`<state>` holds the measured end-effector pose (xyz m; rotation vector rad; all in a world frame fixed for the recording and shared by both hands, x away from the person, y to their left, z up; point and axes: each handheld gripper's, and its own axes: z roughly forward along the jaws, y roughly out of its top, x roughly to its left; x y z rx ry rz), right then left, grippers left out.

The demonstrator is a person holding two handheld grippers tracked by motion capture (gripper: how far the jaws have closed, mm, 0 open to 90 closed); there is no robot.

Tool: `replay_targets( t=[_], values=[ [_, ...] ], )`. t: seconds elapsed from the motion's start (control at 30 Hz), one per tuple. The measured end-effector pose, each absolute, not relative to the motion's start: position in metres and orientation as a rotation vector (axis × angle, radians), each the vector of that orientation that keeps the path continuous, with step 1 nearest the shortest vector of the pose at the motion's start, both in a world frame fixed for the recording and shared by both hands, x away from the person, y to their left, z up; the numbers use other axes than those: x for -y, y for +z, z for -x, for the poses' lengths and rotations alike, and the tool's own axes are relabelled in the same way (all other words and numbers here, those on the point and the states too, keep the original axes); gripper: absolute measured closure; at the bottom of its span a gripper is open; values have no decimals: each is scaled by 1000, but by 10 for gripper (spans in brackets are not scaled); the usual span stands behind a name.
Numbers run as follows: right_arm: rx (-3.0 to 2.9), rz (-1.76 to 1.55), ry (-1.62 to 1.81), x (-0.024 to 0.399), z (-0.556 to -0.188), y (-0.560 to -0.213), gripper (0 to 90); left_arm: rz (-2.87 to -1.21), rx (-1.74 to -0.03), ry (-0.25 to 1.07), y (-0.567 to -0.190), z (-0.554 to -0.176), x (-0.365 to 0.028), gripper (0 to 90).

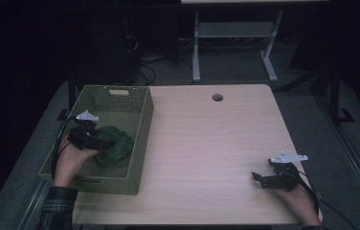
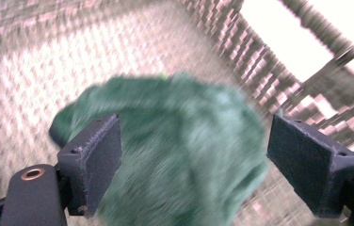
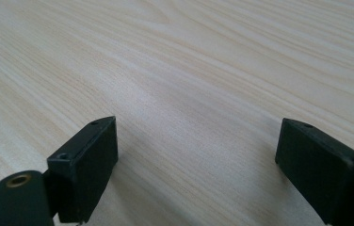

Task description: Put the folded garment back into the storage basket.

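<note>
The green cloth [image 1: 114, 145] is seen inside the woven basket [image 1: 142, 125], apparently released between the wide-open left gripper [image 2: 191, 150]; it could be snagged on withdrawal. The right gripper [image 1: 260, 179] is held open, empty.

A light wooden table [image 1: 207, 153] stands in a dark room. At its left side sits an olive green woven basket [image 1: 142, 139] with a handle slot in its far wall. Inside the basket lies a crumpled dark green cloth [image 1: 118, 146]. The left claw [image 1: 92, 135], held by the person's left hand [image 1: 73, 160], is inside the basket, just at the left edge of the cloth. The right claw [image 1: 259, 179] rests low over the bare table near the right front corner and points to the left, well apart from the basket. A small round hole [image 1: 217, 97] is near the far edge of the table.
</note>
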<state>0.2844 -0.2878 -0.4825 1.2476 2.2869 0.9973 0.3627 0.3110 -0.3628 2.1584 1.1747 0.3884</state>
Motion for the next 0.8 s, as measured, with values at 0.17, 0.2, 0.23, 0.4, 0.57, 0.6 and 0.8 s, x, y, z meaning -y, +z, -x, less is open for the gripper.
replay_targets(
  t=[0.17,0.2,0.23,0.4,0.57,0.6,0.8],
  values=[
    [-2287,-1249,998,288,-284,-482,131,-2118,-1105,380,-348,-361,-290,175],
    [-2287,-1248,998,288,-284,-482,131,-2120,-1086,379,-345,-361,-285,175],
    [-2287,-1248,998,288,-284,-482,131,-2120,-1086,379,-345,-361,-285,175],
    [-2287,-1249,998,288,-284,-482,131,-2112,-999,361,-331,-358,-255,175],
    [-2287,-1247,997,288,-284,-482,132,-2120,-939,353,-326,-357,-234,175],
    [-2287,-1248,998,288,-284,-482,131,-2127,-909,345,-324,-356,-222,175],
    [-2287,-1248,998,288,-284,-482,131,-2146,-841,325,-326,-354,-192,175]
  ],
)
